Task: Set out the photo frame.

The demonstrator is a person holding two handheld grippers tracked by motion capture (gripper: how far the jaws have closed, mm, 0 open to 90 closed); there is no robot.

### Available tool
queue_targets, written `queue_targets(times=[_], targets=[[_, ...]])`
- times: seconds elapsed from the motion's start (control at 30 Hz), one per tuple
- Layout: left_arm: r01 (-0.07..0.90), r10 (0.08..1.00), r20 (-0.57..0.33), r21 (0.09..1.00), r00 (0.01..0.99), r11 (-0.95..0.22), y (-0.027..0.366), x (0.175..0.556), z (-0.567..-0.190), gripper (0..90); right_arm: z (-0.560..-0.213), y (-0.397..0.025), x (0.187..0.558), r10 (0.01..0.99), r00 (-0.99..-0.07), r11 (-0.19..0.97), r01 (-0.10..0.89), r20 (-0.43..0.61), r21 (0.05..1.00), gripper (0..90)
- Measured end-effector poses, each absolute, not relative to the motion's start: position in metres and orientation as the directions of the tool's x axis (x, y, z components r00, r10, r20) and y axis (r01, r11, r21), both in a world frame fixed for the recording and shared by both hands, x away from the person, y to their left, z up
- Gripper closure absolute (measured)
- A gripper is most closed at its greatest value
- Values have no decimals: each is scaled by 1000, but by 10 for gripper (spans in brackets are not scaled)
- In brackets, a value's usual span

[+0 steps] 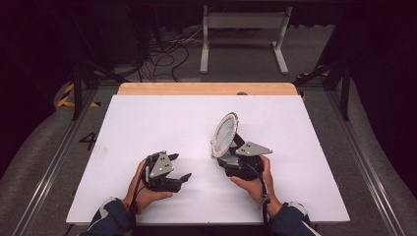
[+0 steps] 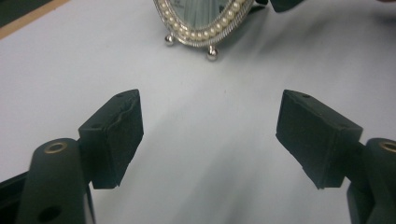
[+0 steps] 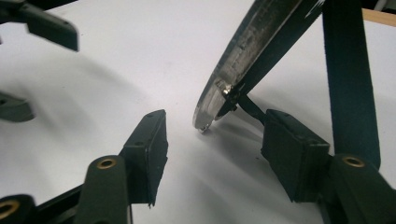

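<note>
White table [image 1: 147,123], seen from the high view: a flat white top with a strip of bare wood [image 1: 206,88] along its far edge, set on a grey floor with 2 metal rails at the sides. A white metal stand [image 1: 243,22] and loose black cables [image 1: 162,59] lie on the floor beyond the table.

Oval picture frame [image 1: 224,133]: stands upright on the table, right of centre, leaning back on a dark rear strut. Its silver rim is set with a ring of pearl-like beads, and 2 small ball feet rest on the table top in the left gripper view [image 2: 205,23]. In the right gripper view the frame is seen edge-on from behind [image 3: 243,56], its strut slanting down to the table just ahead of the jaws.

Right gripper [image 1: 236,160]: held in the person's right hand just behind the frame. Its jaws are spread wide and grip nothing [image 3: 215,154].

Left gripper [image 1: 179,167]: held in the left hand, near the front edge, apart from the frame. Its jaws stand wide apart with bare table between them [image 2: 210,135].
</note>
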State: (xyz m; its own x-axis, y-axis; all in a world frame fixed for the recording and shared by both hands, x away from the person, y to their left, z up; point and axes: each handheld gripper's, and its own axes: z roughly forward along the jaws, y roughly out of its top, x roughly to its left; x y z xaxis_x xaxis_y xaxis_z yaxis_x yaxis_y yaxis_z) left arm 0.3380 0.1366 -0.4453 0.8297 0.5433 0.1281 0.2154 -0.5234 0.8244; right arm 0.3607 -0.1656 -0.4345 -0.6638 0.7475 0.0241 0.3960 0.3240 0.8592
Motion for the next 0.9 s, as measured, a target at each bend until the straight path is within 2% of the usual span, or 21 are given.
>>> queue_targets(times=[0.3,0.5,0.67,0.8,0.83,0.9], targets=[[239,536,132,789,834,-567,154,322,-456,204,-434,-153,369,763,-645,286,394,41,873,400],[236,515,136,771,846,-592,148,322,-461,201,-438,-148,377,778,-626,261,404,57,877,421],[225,492,142,759,859,-611,144,322,-462,201,-441,-151,384,792,-603,220,427,95,877,489],[228,487,141,750,862,-621,141,323,-464,197,-444,-155,386,782,-608,194,444,135,875,509],[227,484,143,747,863,-625,141,323,-464,194,-443,-155,385,776,-618,205,435,126,877,547],[224,482,152,739,863,-636,140,322,-463,193,-442,-154,383,777,-621,223,425,104,877,552]])
